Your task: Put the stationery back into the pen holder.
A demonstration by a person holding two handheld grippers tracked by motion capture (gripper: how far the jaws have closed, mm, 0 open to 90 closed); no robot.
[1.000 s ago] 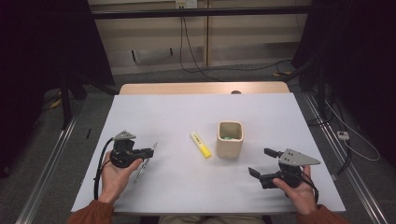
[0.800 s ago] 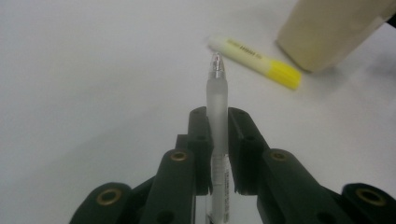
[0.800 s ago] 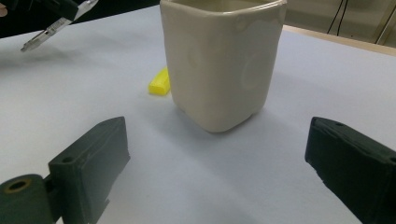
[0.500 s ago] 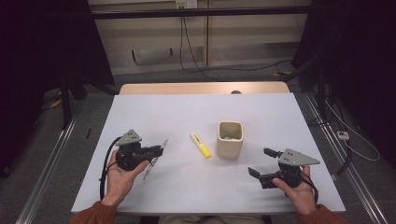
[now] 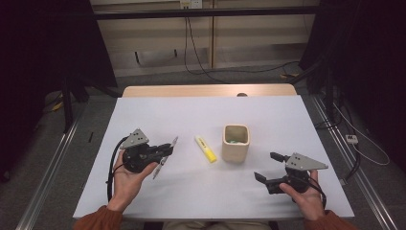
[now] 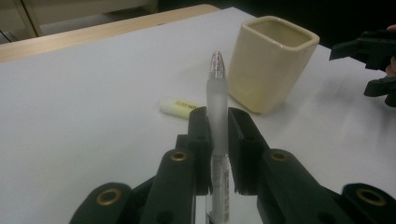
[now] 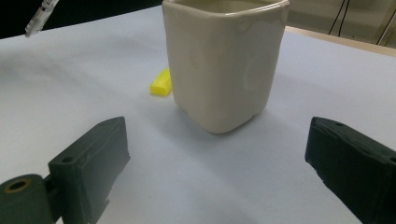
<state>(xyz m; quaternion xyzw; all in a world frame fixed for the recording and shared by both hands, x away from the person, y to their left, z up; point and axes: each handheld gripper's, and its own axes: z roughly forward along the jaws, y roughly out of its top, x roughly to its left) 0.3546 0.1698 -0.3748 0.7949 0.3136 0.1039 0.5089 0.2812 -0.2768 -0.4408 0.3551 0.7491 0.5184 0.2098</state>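
My left gripper (image 5: 165, 149) is shut on a frosted clear pen (image 6: 218, 116), which stands between its jaws and sticks out past them; in the high view the pen (image 5: 165, 156) hangs a little above the white table (image 5: 143, 120) at the left. A cream square cup (image 5: 236, 143) stands upright near the middle, with a yellow highlighter (image 5: 206, 148) lying just left of it. My right gripper (image 5: 269, 166) rests at the front right, jaws wide apart and empty, pointing at the cup (image 7: 224, 60). The highlighter (image 7: 161, 83) peeks from behind the cup there.
The table's far edge is a wooden strip (image 5: 206, 91). Beyond it lie a dark floor with cables (image 5: 201, 57) and metal rails (image 5: 48, 163) along both sides. Something greenish lies inside the cup.
My left gripper has lifted with the pen and moved right, toward the highlighter and cup. The right gripper has stayed where it was.
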